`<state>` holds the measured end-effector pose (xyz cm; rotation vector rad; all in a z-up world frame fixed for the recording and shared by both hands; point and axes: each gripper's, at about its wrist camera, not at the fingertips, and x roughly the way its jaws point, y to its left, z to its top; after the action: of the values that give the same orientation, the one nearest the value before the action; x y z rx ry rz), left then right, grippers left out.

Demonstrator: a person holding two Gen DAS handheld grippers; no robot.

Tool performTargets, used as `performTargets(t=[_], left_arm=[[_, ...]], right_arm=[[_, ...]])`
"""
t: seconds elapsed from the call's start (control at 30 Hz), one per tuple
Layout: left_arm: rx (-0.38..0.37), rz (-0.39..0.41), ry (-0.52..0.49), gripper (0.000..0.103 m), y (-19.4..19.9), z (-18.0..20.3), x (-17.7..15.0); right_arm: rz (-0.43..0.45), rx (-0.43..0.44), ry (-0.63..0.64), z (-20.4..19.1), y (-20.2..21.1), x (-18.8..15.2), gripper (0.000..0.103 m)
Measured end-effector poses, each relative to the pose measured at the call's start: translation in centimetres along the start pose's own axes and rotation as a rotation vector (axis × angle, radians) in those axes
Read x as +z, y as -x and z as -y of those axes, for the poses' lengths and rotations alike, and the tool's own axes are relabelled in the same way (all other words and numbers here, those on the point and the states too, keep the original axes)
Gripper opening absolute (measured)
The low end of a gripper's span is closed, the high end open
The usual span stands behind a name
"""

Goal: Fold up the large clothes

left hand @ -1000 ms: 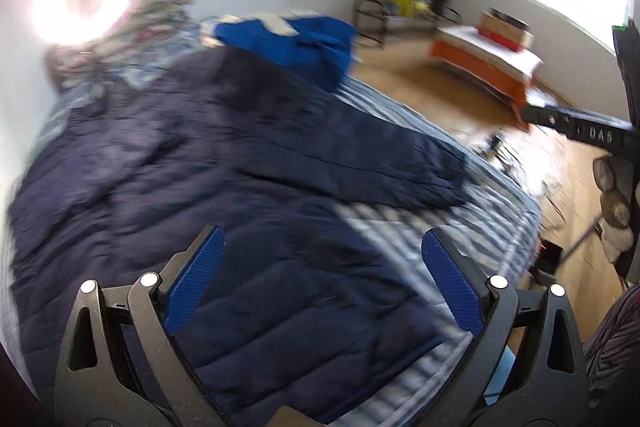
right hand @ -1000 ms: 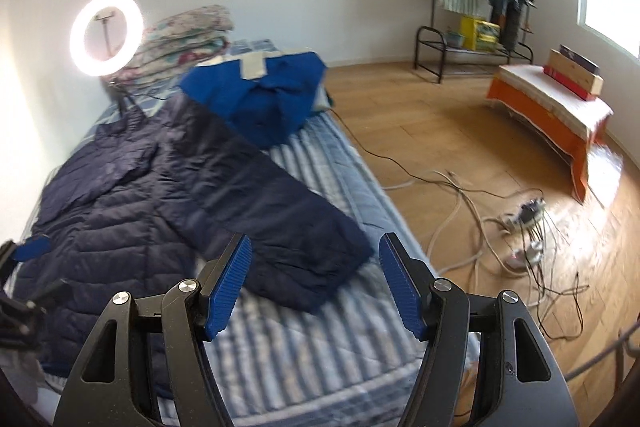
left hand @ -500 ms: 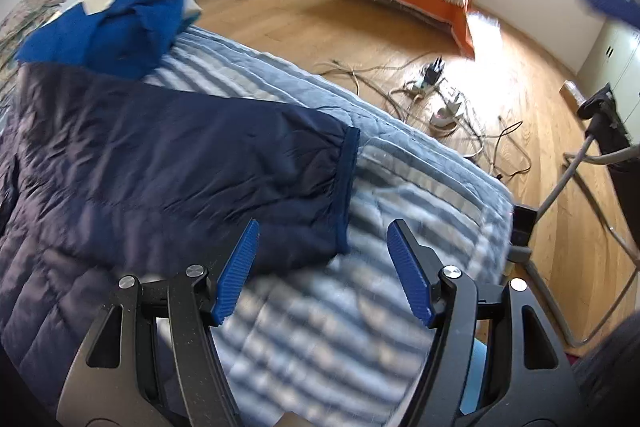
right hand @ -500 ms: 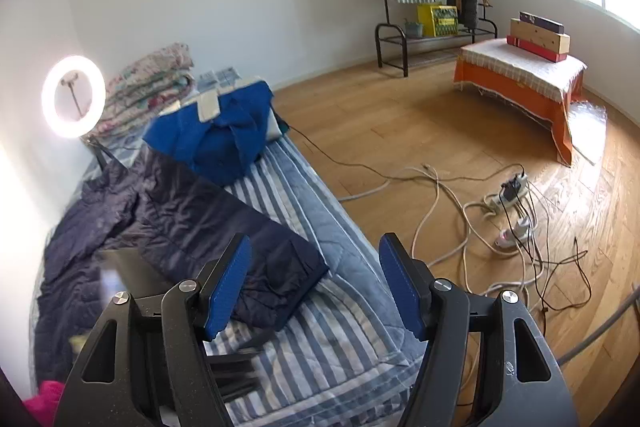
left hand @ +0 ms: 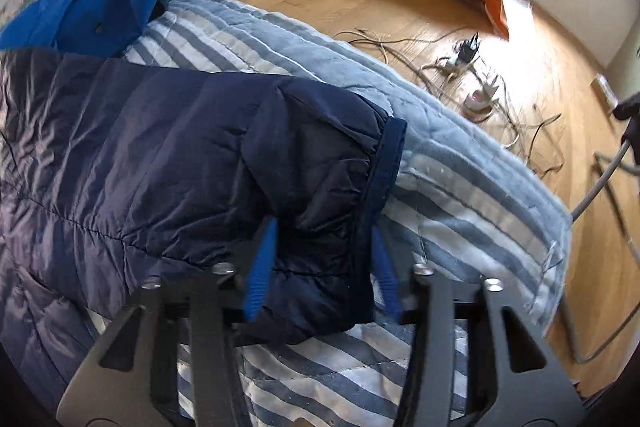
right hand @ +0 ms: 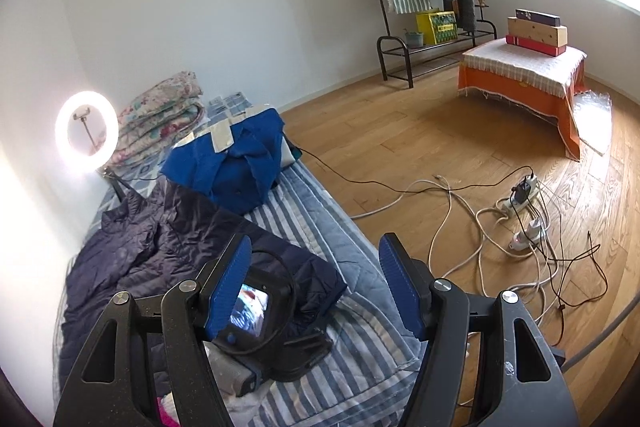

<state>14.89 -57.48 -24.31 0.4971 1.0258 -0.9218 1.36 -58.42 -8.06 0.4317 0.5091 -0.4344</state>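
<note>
Swinging down from a wide look over the whole bed, the left gripper [left hand: 322,263] is now sitting right over the end of the coat sleeve [left hand: 312,163], and its jaws have just been closing with the cuff end between them.

Largest first: the bed [right hand: 320,227], under a blue-and-white striped quilt, is carrying the navy padded coat [right hand: 132,247], which is lying spread flat with one sleeve reaching out toward the bed's floor-side edge. Being laid open like that is probably giving a clear start for folding the sleeve inward over the body. A bright blue garment [right hand: 236,163] is resting in a heap further up the bed, touching the coat's upper part, seemingly set aside.

Next, the right gripper [right hand: 316,283] is hanging above the bed's near end with its jaws spread and nothing between them, apparently waiting.

Smallest, the sleeve's dark ribbed cuff [left hand: 386,163] is lying just beside the left gripper's outer finger, and both blue pads [left hand: 260,267] are pressing into the bunching fabric, grasping the sleeve end.
</note>
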Motion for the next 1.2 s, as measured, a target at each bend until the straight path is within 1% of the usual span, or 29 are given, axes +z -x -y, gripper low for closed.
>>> performTargets(t=[0.03,0.07,0.13,0.2,0.33,0.43,0.53,0.63,0.77,0.83,0.9,1.0,1.03,1.1,1.2], left_arm=[[-0.017,-0.002,0.020,0.018,0.1,-0.4,0.1],[-0.035,-0.002,0.045,0.009,0.4,-0.9,0.1],[-0.061,0.018,0.071,0.008,1.4,-1.4,0.3],[-0.073,0.048,0.074,0.008,2.7,-1.8,0.4],[-0.117,0.088,0.100,0.007,6.1,-3.5,0.3],[-0.146,0.106,0.137,0.007,8.7,-5.9,-0.1],[-0.145,0.134,0.169,0.007,11.7,-8.9,-1.0],[-0.142,0.163,0.212,0.006,14.7,-12.7,-2.3],[-0.111,0.216,0.301,0.006,19.4,-19.5,-5.0],[-0.085,0.247,0.343,0.006,21.6,-22.6,-6.6],[-0.039,0.284,0.389,0.006,23.7,-26.5,-8.5],[-0.005,0.314,0.481,0.006,25.3,-31.5,-10.6],[0.013,0.326,0.519,0.006,25.7,-33.5,-11.8],[0.051,0.340,0.575,0.006,26.1,-36.9,-13.6],[0.079,0.343,0.660,0.006,25.7,-41.2,-15.9]], right_arm=[[-0.001,0.000,0.001,0.0,0.0,0.0,0.066],[-0.001,0.001,0.002,-0.1,0.0,0.0,0.066],[-0.001,0.005,0.000,-0.1,0.0,-0.1,0.066],[0.000,0.011,0.001,-0.4,0.0,-0.1,0.066],[0.001,0.016,0.014,-1.4,-0.2,-0.1,0.066],[0.004,0.017,0.034,-2.4,-0.3,-0.2,0.066],[0.001,0.023,0.055,-3.6,-0.6,-0.4,0.066],[-0.003,0.027,0.088,-4.9,-0.9,-0.7,0.066],[-0.014,0.038,0.119,-6.6,-1.3,-1.1,0.065],[-0.021,0.044,0.142,-7.5,-1.6,-1.5,0.064],[-0.034,0.049,0.168,-8.6,-2.1,-1.9,0.064],[-0.057,0.059,0.191,-10.0,-2.9,-2.4,0.064],[-0.067,0.066,0.200,-10.6,-3.3,-2.6,0.063],[-0.074,0.071,0.220,-11.7,-3.6,-2.9,0.063],[-0.083,0.082,0.254,-13.3,-4.1,-3.4,0.063]])
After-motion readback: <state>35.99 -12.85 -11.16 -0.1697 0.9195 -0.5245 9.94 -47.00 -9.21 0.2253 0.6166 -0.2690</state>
